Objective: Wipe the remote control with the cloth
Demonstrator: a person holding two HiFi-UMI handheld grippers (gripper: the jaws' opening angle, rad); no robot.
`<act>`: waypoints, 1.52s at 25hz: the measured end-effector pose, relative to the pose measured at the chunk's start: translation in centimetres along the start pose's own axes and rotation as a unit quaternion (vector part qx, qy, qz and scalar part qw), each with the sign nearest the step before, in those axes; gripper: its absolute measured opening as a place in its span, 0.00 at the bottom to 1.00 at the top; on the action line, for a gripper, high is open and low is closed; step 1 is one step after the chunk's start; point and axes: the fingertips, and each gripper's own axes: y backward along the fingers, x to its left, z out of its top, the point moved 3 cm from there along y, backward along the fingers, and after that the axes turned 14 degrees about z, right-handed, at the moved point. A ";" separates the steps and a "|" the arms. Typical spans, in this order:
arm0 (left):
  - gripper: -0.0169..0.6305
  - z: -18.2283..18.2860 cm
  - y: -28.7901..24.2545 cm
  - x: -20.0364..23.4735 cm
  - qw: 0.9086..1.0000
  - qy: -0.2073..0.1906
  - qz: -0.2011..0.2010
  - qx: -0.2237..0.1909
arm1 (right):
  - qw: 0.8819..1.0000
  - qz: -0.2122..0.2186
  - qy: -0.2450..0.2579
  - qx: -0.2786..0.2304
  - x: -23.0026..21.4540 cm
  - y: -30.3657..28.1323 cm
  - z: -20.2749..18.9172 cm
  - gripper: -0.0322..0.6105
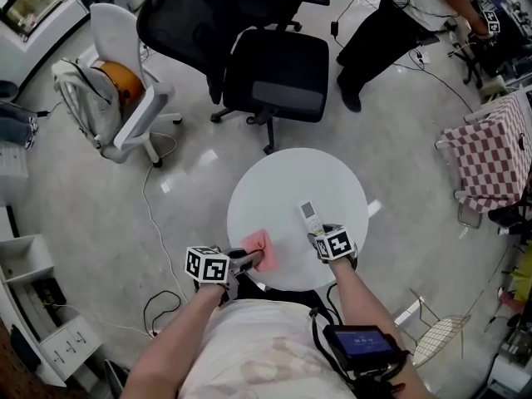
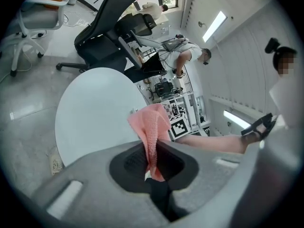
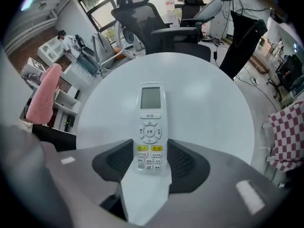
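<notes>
My left gripper is clamped on the pink cloth — a soft, waffle-textured fold pinched between its dark ribbed pads, at the near edge of the round, smooth white worktop. My right gripper points down with its jaws spread, straddling the button end of the slim white plastic remote control, which lies flat on the worktop — pads close beside it, not pressing.
</notes>
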 end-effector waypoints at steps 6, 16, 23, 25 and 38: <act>0.05 0.1 0.2 0.3 1.000 -0.012 0.007 0.005 | 1.000 -0.006 0.009 -0.016 0.3 0.0 -0.1 0.42; 0.05 2.1 0.4 -0.6 0.997 -0.078 0.013 -0.004 | 0.987 -0.038 -0.029 -0.157 1.2 5.4 -0.4 0.11; 0.05 4.3 0.7 -3.3 0.985 -0.173 0.004 -0.023 | 0.958 -0.036 -0.033 -0.284 3.9 11.2 -0.5 0.06; 0.05 5.0 0.8 -4.6 0.979 -0.201 -0.002 -0.032 | 0.945 -0.030 -0.027 -0.324 5.0 13.3 -0.3 0.06; 0.05 5.5 0.9 -10.9 0.942 -0.331 -0.041 -0.049 | 0.875 -0.045 0.014 -0.482 10.8 22.0 -2.4 0.06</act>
